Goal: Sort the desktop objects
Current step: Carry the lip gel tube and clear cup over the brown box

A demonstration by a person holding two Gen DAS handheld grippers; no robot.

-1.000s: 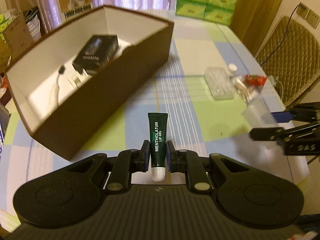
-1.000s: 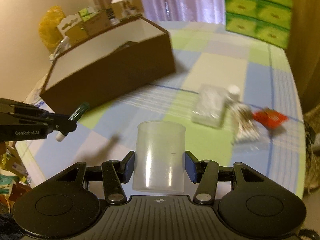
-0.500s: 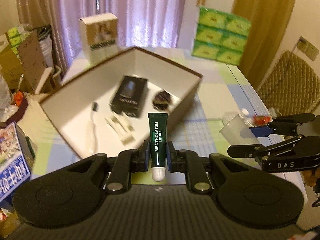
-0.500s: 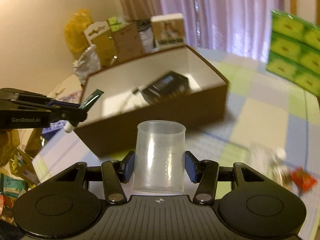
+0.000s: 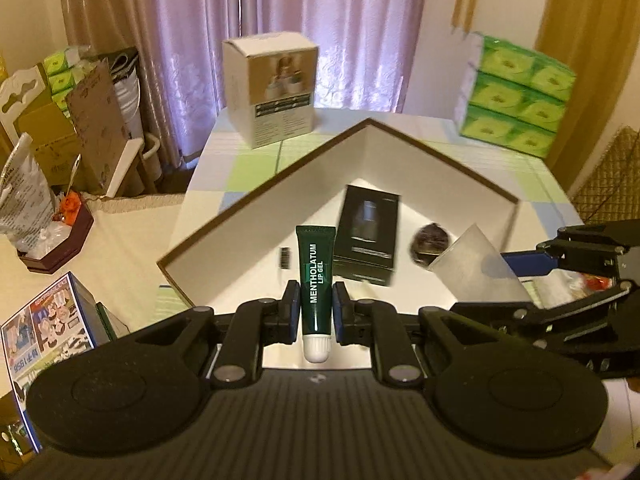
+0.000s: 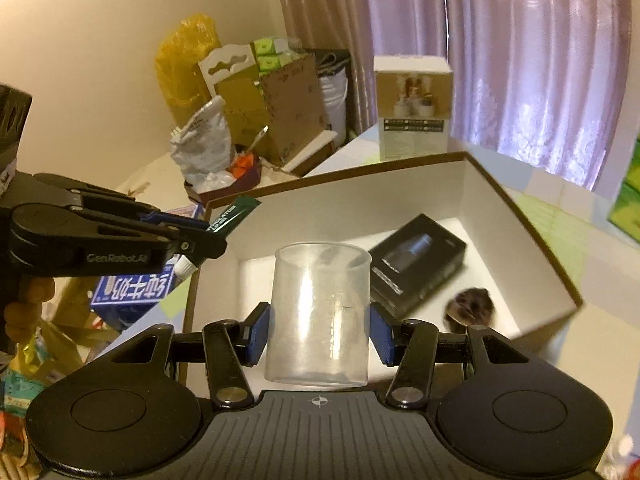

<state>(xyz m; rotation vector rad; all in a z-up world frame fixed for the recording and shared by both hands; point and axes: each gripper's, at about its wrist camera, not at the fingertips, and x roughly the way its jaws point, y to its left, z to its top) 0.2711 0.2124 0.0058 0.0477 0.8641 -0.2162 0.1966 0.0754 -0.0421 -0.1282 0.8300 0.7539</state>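
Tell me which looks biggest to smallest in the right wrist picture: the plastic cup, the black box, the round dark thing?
1. Plastic cup, though it's nearest the camera.
2. Black box.
3. Round dark thing, blurry.

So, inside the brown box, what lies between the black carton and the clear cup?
In the left wrist view, a dark round object lies between the black carton and the clear cup.

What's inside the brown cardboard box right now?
Inside the brown box lie a black carton and a dark round object, too blurred to identify. The near floor is hidden behind the tools and what they hold.
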